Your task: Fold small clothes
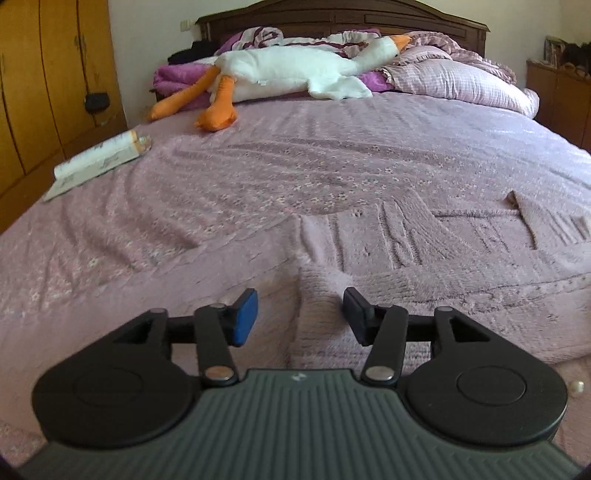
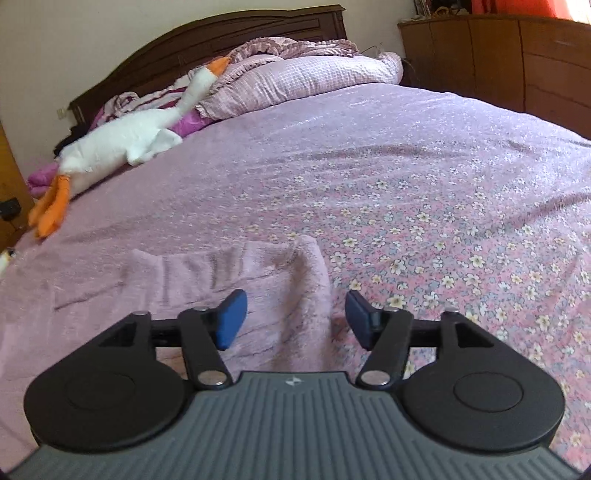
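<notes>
A small pink fuzzy garment (image 1: 424, 258) is laid flat on the near part of a bed (image 1: 258, 177), its fabric close in colour to the bedspread beneath it. In the left wrist view it is spread from just ahead of the left hand-held gripper (image 1: 300, 317) towards the right edge; in the right wrist view it (image 2: 236, 280) is seen ahead and to the left of the right hand-held gripper (image 2: 295, 319), with one raised fold running between the fingers. Both hand-held grippers are seen with their jaws apart, the blue pads (image 1: 244, 316) clear of the cloth, and nothing is clamped.

The bed is covered with a mauve bedspread printed with small flowers (image 2: 443, 258). A white plush goose (image 1: 295, 72) with orange feet and beak is laid across the far end, against purple bedding and a checked pink pillow (image 1: 461, 81). A dark wooden headboard (image 1: 343, 18) stands behind. A pale rolled item (image 1: 99, 158) is lying near the left edge of the bed; its markings cannot be read. A yellow wooden wardrobe (image 1: 48, 74) is seen at the left, a brown cabinet (image 2: 498, 59) at the right, and a small white bead-like object (image 1: 577, 387) by the garment's near edge.
</notes>
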`<state>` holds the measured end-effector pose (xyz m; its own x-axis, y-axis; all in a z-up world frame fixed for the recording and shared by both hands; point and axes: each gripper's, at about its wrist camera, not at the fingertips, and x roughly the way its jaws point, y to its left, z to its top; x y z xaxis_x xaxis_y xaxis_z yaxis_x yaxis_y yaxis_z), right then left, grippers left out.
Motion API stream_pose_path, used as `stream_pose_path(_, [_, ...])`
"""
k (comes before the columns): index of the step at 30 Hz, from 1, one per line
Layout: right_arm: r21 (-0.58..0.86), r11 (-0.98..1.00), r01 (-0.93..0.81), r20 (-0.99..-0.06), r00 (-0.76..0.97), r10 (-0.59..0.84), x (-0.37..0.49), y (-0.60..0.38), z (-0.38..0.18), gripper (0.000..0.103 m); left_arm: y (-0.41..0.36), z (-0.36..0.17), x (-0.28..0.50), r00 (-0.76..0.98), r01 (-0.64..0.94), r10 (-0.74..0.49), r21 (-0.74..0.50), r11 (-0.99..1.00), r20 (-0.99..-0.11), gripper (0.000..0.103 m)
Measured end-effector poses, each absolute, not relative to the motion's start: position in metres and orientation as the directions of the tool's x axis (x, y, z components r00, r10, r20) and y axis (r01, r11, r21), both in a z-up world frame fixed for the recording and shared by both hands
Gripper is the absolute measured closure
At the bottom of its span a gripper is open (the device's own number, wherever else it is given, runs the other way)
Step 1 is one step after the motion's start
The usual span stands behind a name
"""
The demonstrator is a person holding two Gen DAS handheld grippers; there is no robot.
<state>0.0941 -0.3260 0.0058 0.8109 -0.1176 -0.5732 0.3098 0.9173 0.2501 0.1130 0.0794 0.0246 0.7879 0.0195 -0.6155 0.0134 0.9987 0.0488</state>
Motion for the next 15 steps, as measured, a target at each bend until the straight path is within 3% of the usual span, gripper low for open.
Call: stream_pose_path(15, [0.321,0.924,0.206,-0.544,0.839,0.002,0.003,-0.278,0.059,0.022,0.135,0.061,0.065,0.749,-0.104,0.101,0.035,0.994,-0.655,0.045])
